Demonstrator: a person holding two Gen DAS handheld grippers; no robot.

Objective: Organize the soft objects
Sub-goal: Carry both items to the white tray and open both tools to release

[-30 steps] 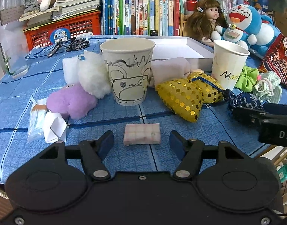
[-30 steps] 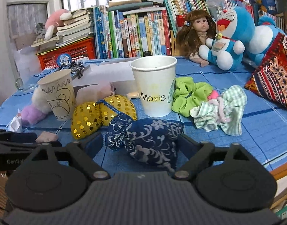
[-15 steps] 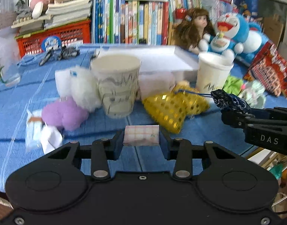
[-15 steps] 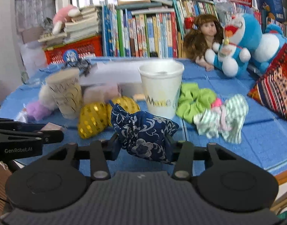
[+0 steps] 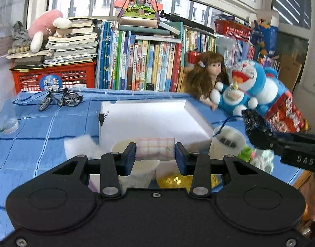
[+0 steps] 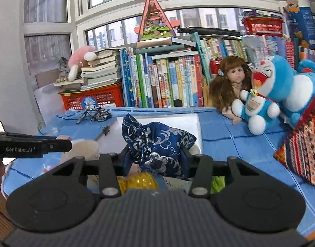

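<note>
My left gripper (image 5: 155, 154) is shut on a pink checked soft pad (image 5: 155, 148) and holds it in the air above the paper cups, in front of the white shallow box (image 5: 153, 117). My right gripper (image 6: 155, 158) is shut on a dark blue floral pouch (image 6: 157, 144), also lifted, with the white box (image 6: 178, 123) behind it. The right gripper with the pouch shows at the right of the left wrist view (image 5: 280, 144). The left gripper shows at the left of the right wrist view (image 6: 34, 146).
Below the grippers are two paper cups (image 5: 227, 142), gold sequin pouches (image 5: 178, 180), white fluff (image 5: 81, 146) and green scrunchies (image 5: 245, 152) on the blue cloth (image 5: 34, 127). A toy bicycle (image 5: 58, 99), doll (image 5: 206, 80), Doraemon plush (image 5: 248, 88), patterned cushion (image 6: 303, 146) and books (image 5: 141, 63) stand behind.
Both grippers shut on their objects, the left on the pink pad and the right on the blue pouch, then rose from the table and moved forward toward the white box.
</note>
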